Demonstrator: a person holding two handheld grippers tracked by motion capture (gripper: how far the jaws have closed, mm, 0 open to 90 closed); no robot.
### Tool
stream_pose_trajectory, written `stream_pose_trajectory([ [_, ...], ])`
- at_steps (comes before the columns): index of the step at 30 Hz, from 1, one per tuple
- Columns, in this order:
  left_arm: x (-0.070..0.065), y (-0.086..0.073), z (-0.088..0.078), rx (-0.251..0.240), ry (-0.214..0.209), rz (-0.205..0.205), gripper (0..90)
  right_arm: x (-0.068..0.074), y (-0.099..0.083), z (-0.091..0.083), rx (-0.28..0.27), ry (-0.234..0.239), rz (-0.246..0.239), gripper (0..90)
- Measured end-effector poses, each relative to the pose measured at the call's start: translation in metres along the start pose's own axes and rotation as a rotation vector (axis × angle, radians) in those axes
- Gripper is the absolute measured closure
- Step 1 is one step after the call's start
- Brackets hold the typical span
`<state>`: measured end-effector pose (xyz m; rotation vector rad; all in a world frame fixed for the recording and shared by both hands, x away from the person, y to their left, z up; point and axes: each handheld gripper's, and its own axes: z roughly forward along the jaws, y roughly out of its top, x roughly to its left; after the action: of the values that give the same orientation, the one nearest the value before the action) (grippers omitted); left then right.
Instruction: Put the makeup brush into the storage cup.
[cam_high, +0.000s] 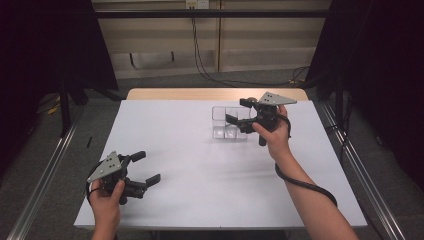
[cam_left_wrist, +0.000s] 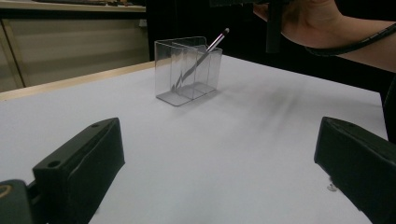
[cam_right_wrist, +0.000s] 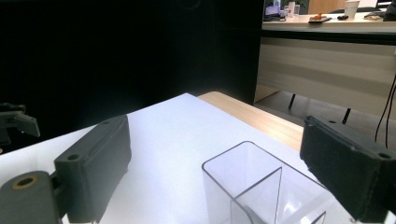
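Left tongs (cam_high: 147, 167) near table edge (cam_high: 220, 227).

- In the high view, the right gripper (cam_high: 243, 112) sits over the clear plastic compartmented holder (cam_high: 222, 122), at 1 o'clock on the white table (cam_high: 200, 170), hiding the holder's right end.
- The thin dark pen with a purple band (cam_left_wrist: 205, 55) leans in the holder in the left gripper view; which compartment its lower end stands in cannot be told through the clear walls.
- In the right gripper view, the holder is cut off at 6 o'clock by the picture's edge.
- The small things on the far desk (cam_right_wrist: 327, 17) at 1 o'clock there are too small to tell.
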<state>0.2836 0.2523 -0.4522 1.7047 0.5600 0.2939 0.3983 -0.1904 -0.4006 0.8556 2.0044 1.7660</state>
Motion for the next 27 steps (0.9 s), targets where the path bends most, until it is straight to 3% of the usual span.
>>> stream_pose_trajectory([
  [27, 0.001, 0.001, 0.007, 0.003, -0.013, 0.003, 1.5, 0.002, -0.008, -0.019, 0.018, 0.018, -0.024, 6.1],
])
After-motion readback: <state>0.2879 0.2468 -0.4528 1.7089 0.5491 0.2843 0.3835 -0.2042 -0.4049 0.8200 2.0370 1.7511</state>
